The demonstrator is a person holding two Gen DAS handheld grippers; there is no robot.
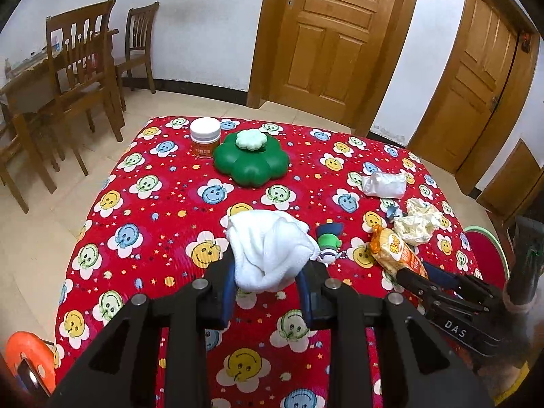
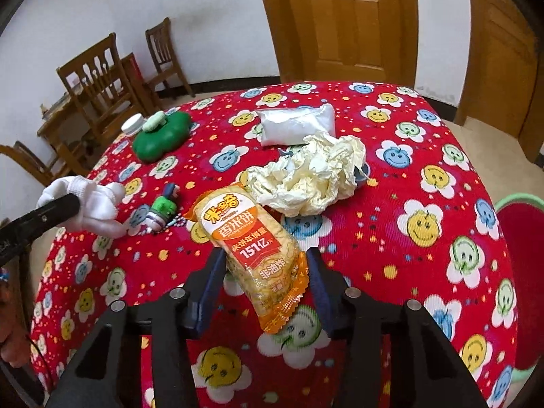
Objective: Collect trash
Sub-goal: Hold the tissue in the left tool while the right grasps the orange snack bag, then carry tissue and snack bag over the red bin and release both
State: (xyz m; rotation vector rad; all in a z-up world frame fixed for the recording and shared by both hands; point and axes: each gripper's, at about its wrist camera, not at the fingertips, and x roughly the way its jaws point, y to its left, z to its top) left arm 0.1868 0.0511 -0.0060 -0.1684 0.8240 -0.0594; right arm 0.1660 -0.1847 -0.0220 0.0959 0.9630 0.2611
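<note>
The table [image 1: 163,210] fills the room's middle, draped in a red cloth of smiling flowers, and everything else sits around the green flower-shaped box [image 1: 251,161] near its far side. Just beside that box, touching or nearly so, stands a white-lidded jar [image 1: 205,137]. Nearer than the box, the left gripper [image 1: 267,284] has its blue-padded fingers clamped on a bunched white cloth [image 1: 268,250], which looks held up off the table. To the right of the box, near the far edge, lies a clear bag of white stuff [image 2: 295,124], and nearer than that a heap of crumpled cream paper [image 2: 306,178]. The right gripper [image 2: 267,275] has its fingers closed on the lower half of an orange snack packet [image 2: 253,251], its top end just beside the paper. Smallest of all, a little green toy figure [image 2: 162,210] lies between the cloth and the packet.
</note>
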